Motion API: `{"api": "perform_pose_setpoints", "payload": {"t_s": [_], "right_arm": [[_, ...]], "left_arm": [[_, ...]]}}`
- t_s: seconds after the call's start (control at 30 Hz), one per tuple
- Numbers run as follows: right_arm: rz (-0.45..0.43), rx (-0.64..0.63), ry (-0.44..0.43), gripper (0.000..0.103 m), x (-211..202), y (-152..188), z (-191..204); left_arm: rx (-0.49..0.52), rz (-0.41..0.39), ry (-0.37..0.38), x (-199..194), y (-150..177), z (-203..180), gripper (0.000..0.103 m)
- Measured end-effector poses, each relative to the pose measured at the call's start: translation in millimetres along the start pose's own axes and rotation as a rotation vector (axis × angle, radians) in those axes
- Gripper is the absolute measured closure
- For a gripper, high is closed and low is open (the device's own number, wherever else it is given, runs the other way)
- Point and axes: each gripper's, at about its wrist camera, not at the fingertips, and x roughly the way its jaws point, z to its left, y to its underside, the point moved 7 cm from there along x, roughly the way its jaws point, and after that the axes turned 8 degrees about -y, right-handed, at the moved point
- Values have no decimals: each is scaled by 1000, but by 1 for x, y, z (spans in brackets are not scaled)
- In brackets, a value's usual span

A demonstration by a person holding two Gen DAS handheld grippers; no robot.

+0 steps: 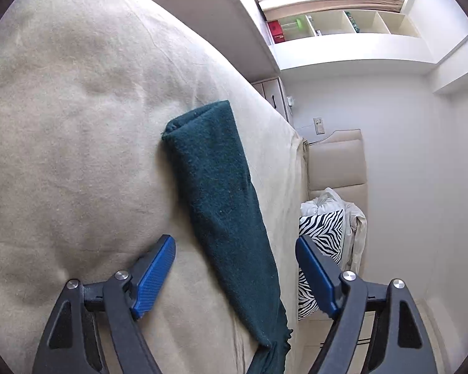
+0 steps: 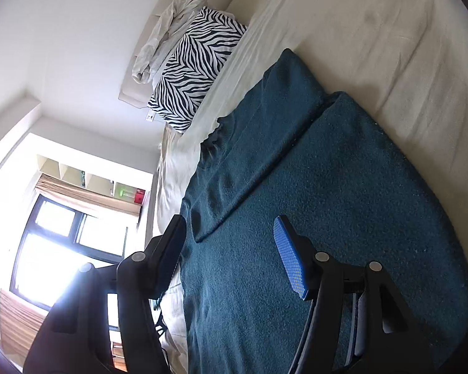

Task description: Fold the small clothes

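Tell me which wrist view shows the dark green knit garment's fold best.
Right wrist view: the dark green knit garment fills the frame on the beige bedsheet, with a folded flap lying along its top. The left wrist view shows only a narrow folded strip running between the open left gripper fingers.

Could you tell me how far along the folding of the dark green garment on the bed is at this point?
Partly done: the dark green garment already has one flap folded over itself on the beige bed cover. Nothing is in hand; the left gripper and right gripper stand with jaws open above it. Further folds look left to do.
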Motion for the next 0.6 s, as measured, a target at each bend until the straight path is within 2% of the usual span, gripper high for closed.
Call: {"api": "perform_pose_setpoints", "payload": {"t_s": [0.1,0.23,0.33,0.4,0.43,0.47,0.5,0.53,0.6], "right_arm": [[9,-9,13,45,6,6,7],[8,-15,36,45,2,9,9],[8,-17,50,45,2,11,8],[14,-21,57,45,6,14,8],[19,-25,59,45,9,15,8],[27,-29,60,45,12,16,9],[33,-33,61,45,15,18,10],[39,-38,60,45,17,19,11],[48,-43,59,45,22,20,12]], "left_arm": [[-1,-15,19,6,-10,-5,30],[-17,-30,7,20,-29,-5,38],[3,-35,-12,31,-36,-11,50],[30,-36,-40,40,-36,-18,69],[43,-35,-57,44,-36,-20,75],[60,-37,-76,46,-35,-23,86],[95,-44,-92,48,-33,-29,93],[150,-56,-103,49,-28,-39,94],[321,-87,-124,49,-11,-73,95]]}}
